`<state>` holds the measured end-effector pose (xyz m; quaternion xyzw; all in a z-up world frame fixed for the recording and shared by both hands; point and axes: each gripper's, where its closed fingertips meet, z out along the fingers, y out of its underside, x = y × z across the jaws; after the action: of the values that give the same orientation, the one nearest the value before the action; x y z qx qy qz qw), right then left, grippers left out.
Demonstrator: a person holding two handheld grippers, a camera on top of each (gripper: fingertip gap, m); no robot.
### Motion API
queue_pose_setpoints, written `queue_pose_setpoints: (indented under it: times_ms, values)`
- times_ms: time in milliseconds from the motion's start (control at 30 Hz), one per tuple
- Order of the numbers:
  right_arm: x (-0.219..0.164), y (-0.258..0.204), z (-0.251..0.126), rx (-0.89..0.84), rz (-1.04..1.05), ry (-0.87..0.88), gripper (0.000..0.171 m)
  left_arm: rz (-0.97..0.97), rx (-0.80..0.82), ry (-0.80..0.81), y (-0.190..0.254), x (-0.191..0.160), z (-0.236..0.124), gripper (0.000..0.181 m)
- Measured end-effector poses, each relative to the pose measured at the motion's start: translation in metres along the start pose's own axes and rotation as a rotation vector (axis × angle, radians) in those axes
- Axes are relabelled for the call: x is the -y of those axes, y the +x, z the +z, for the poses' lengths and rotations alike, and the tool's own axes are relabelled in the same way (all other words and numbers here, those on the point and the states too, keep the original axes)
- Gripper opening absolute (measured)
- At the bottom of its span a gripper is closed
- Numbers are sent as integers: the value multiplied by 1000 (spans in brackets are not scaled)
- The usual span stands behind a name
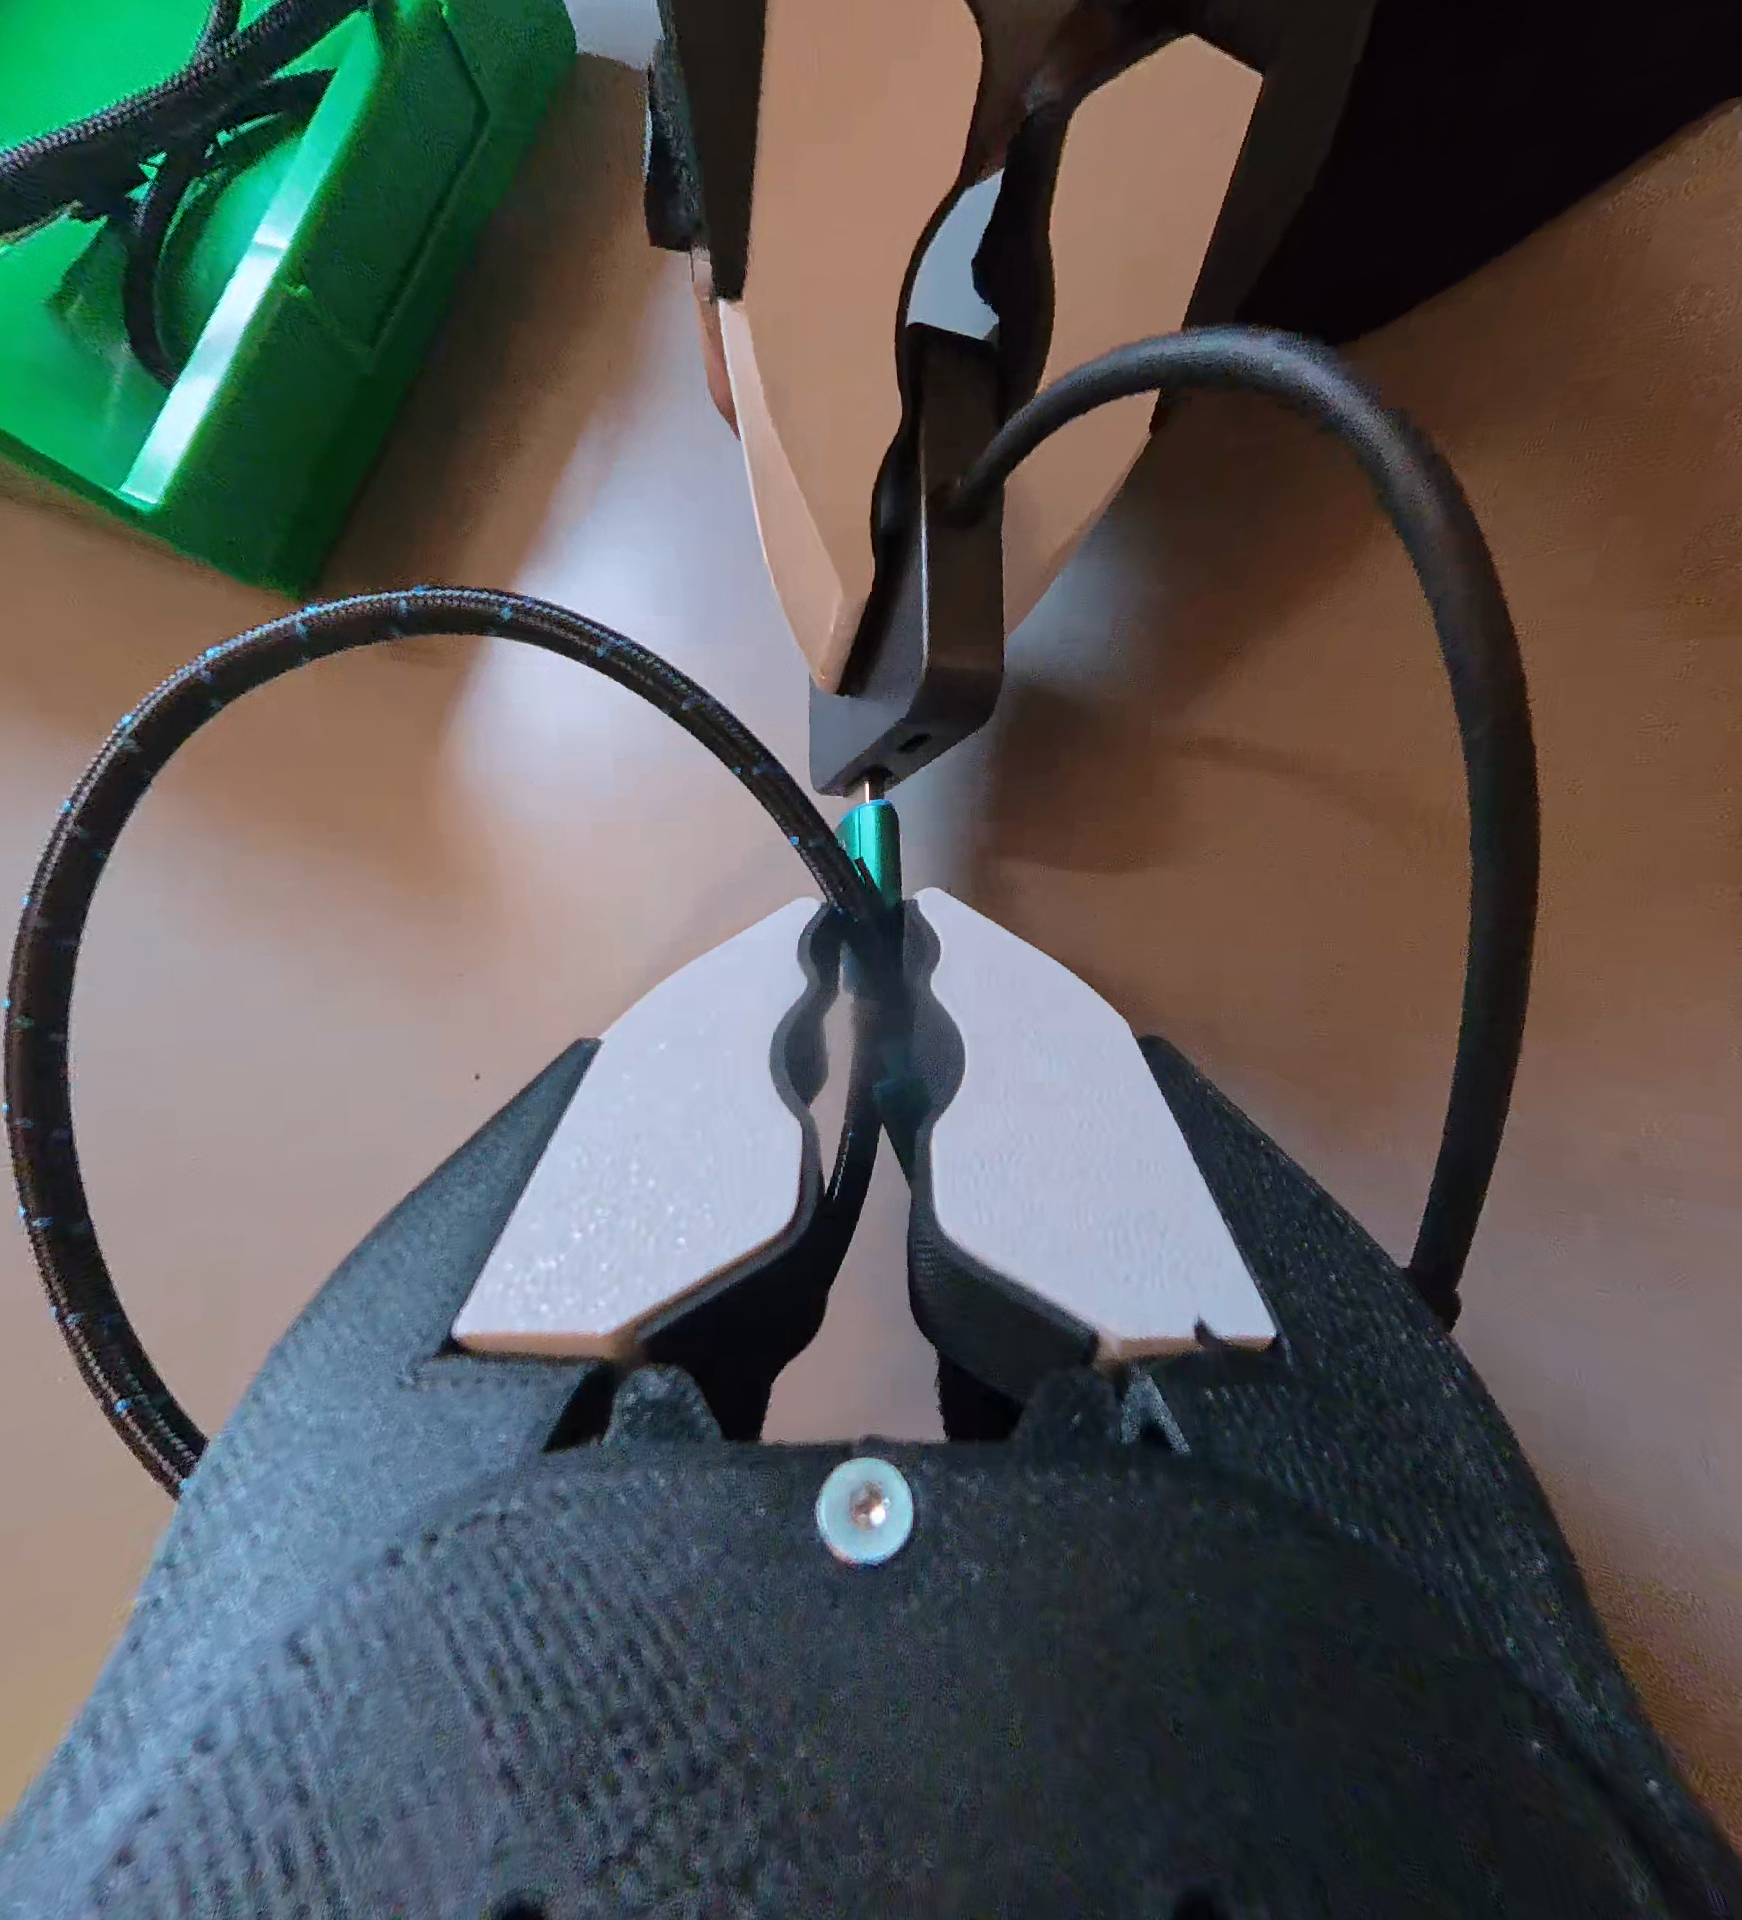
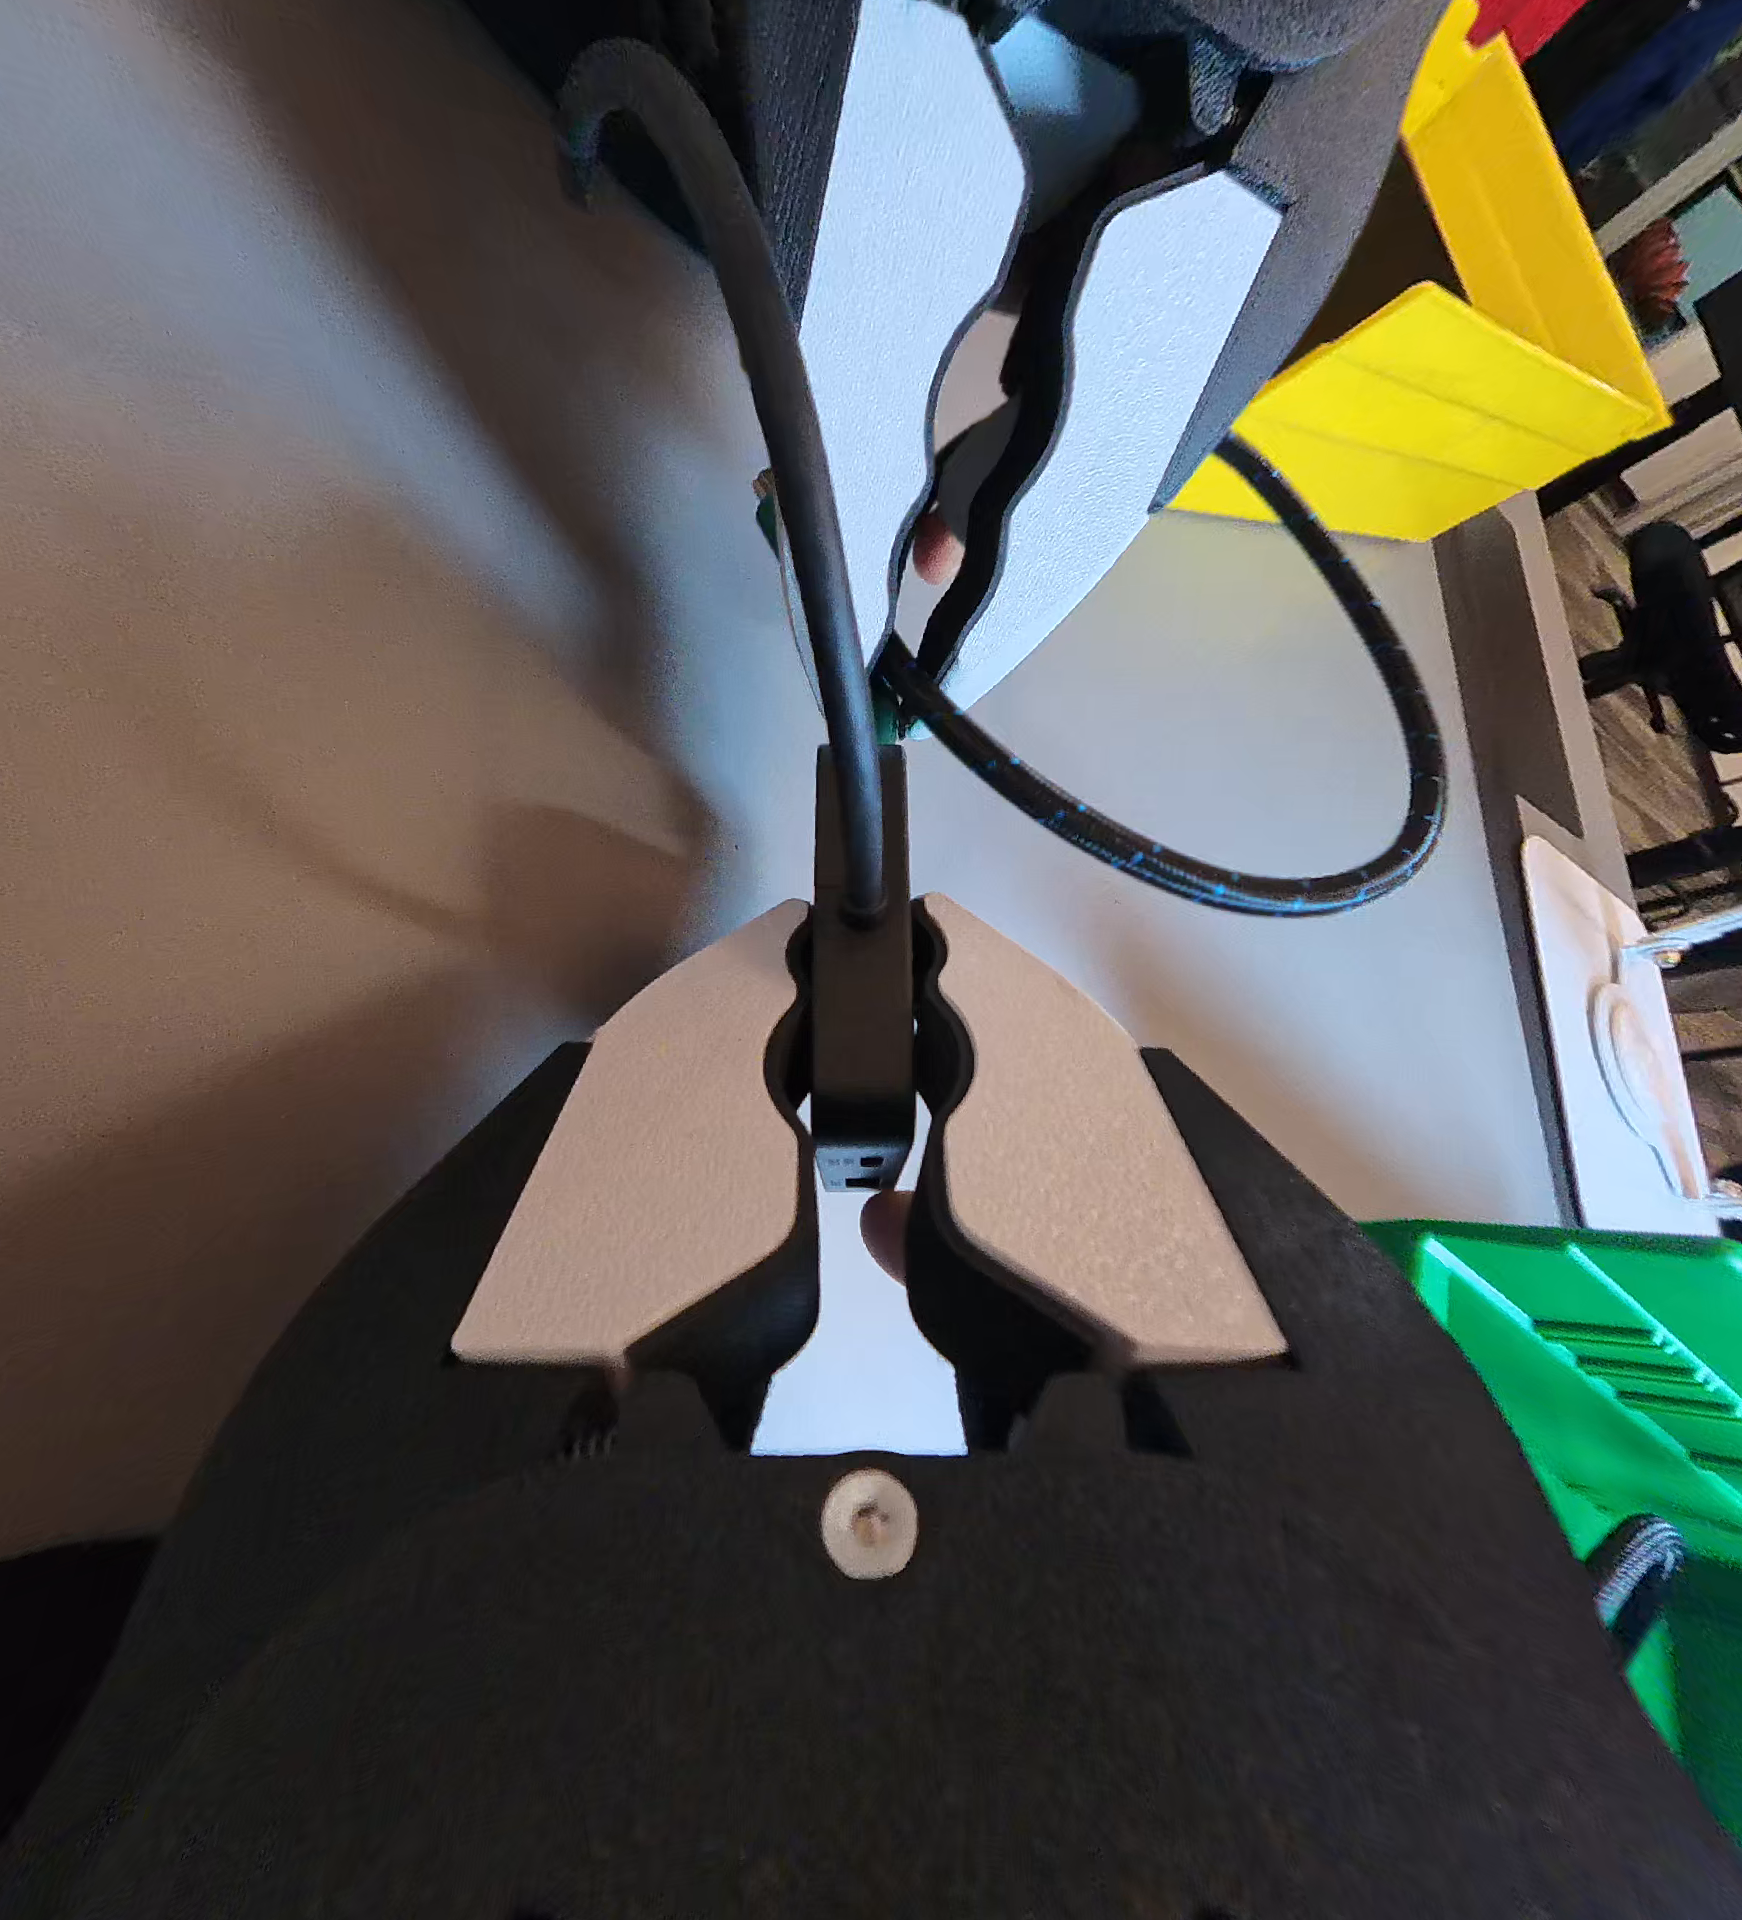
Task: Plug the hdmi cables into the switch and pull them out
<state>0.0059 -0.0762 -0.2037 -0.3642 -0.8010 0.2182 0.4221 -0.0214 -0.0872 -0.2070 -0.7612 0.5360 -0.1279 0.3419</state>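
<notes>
The left gripper (image 1: 867,914) is clenching the braided cable's (image 1: 223,675) stiff green plug (image 1: 865,847); the right gripper (image 2: 862,914) is gripping the light switch (image 2: 862,997) (cables springy, so hold the rigid ends).

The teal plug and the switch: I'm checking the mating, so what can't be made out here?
- Left wrist view: whether the teal plug is seated in the switch; contact too small.
- Right wrist view: plug hidden behind the switch and the smooth black cable.
- Both cables' far ends: cut off or hidden.
</notes>
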Motion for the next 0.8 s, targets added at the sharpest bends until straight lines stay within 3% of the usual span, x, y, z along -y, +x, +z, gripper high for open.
queue_pose_setpoints:
  times_ms: [33, 200, 500, 700, 800]
  values:
    - [3, 1, -3, 0, 18, 27, 13, -6, -19, 32, 1, 2, -3, 12]
    - [18, 6, -14, 1, 79, 130, 13, -97, -125, 204, 5, 16, -19, 12]
    - [11, -13, -3, 80, 44, 20, 13, -62, -141, 67, 17, 2, -3, 12]
    - [20, -18, -7, 132, 94, 103, 12, -62, -223, 162, 25, 10, -6, 10]
    - [38, -12, -17, 119, 143, 230, 12, -186, -366, 368, 28, 32, -26, 8]
